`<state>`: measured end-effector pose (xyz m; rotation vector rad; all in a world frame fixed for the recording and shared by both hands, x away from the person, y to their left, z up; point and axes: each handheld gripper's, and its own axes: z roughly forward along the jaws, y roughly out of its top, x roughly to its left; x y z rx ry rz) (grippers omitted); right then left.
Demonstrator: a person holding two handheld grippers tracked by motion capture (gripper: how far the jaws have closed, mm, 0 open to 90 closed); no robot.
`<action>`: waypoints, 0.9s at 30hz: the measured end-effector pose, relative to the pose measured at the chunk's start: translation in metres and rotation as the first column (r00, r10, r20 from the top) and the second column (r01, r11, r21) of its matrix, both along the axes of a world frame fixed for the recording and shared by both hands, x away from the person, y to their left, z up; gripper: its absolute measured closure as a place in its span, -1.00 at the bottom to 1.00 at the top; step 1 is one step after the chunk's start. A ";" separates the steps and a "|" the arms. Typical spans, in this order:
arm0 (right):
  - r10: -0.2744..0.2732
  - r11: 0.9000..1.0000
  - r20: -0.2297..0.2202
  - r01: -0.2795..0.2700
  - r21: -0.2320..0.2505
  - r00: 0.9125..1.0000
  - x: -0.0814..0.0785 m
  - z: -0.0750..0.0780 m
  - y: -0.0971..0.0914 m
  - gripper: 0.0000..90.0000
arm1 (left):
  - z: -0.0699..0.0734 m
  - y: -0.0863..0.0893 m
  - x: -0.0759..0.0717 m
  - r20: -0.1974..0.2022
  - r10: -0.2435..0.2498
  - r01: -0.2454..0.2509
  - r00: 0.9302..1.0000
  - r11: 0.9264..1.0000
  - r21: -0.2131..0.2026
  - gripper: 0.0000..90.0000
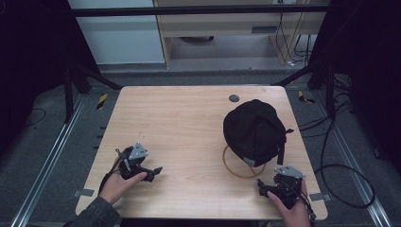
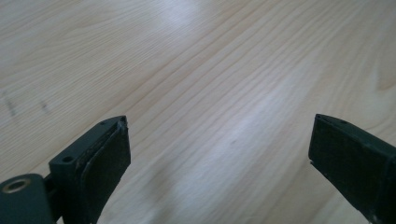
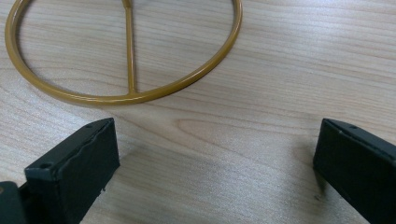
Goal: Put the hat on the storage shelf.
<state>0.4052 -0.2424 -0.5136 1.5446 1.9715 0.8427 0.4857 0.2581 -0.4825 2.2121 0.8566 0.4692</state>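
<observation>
A black cap point(image 1: 255, 131) sits on a gold wire stand at the right of the wooden table point(image 1: 179, 127); the stand's ring base point(image 1: 232, 168) shows below the cap. In the right gripper view the ring base point(image 3: 140, 95) lies just ahead of the jaws. My right gripper point(image 1: 263, 186) rests near the front right edge, a little in front of the ring, open with nothing between its jaws point(image 3: 217, 154). My left gripper point(image 1: 157, 171) lies at the front left, far from the cap, open over bare wood point(image 2: 219, 144).
A small dark round disc point(image 1: 234, 98) is set in the table near its back edge. Cables point(image 1: 340, 175) trail on the floor to the right. Black frame legs point(image 1: 90, 75) stand behind the table.
</observation>
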 end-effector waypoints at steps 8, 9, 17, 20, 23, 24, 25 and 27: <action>0.000 1.000 0.000 0.000 -0.001 1.000 0.000 0.000 0.000 -0.99 | -0.009 0.021 0.016 -0.010 0.052 -0.052 0.999 0.999 0.005 -0.90; 0.001 1.000 0.000 -0.001 -0.001 1.000 0.000 0.000 0.000 -0.99 | -0.010 0.023 0.017 -0.015 0.055 -0.055 0.998 0.998 0.005 -0.90; 0.001 1.000 0.000 -0.001 -0.001 1.000 0.000 0.000 0.000 -0.99 | -0.024 0.030 0.022 -0.043 0.072 -0.072 0.996 0.997 -0.015 -0.94; 0.000 1.000 0.000 0.000 0.000 1.000 0.000 0.000 0.000 -0.99 | -0.025 0.034 0.023 -0.054 0.087 -0.088 0.995 0.996 -0.026 -0.96; 0.000 1.000 0.000 0.000 0.000 1.000 0.000 0.000 0.000 -0.99 | -0.025 0.034 0.021 -0.053 0.105 -0.107 0.993 0.994 -0.023 -0.96; 0.000 1.000 0.000 0.000 0.000 1.000 0.000 0.000 0.000 -0.99 | -0.025 0.034 0.021 -0.052 0.112 -0.113 0.992 0.993 -0.020 -0.97; 0.000 1.000 0.000 0.000 0.000 1.000 0.000 0.000 0.000 -0.99 | -0.025 0.034 0.020 -0.052 0.116 -0.117 0.992 0.993 -0.018 -0.98; 0.001 1.000 0.000 -0.001 -0.001 1.000 0.000 0.000 0.000 -0.99 | -0.025 0.034 0.020 -0.052 0.123 -0.124 0.991 0.992 -0.019 -0.98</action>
